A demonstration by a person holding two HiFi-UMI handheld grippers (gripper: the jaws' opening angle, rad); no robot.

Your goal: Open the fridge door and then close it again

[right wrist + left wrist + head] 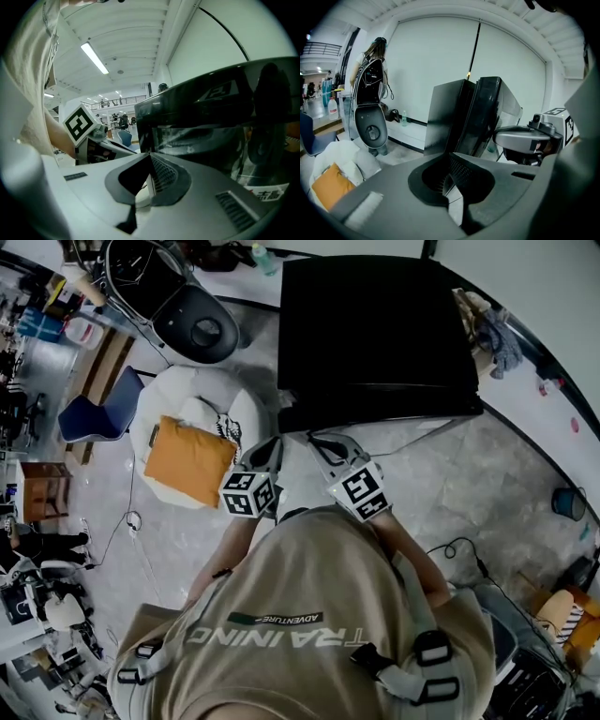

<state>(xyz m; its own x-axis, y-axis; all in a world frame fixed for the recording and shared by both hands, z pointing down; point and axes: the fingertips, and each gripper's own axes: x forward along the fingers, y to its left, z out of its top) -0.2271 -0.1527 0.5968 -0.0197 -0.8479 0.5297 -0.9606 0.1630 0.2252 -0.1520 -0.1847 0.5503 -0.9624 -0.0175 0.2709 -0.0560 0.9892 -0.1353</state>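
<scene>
Head view: seen from above, a person in a beige shirt stands in front of a low black fridge, whose front edge lies just beyond the two gripper tips. The left gripper and the right gripper are held side by side, close together, both pointing toward the fridge; neither touches it in this view. A white beanbag carrying an orange cushion lies on the floor to the left of the fridge, with a blue chair further left. Left gripper view: the jaws of the left gripper are pressed together with nothing between them. The fridge stands ahead and slightly right, its dull side panel and glossy black door both visible; whether the door sits fully against the body cannot be told here. The right gripper appears at the right edge, the cushion at lower left. Right gripper view: the jaws of the right gripper likewise meet, holding nothing. The glossy fridge door fills the upper right, near the jaw tips but apart from them.
</scene>
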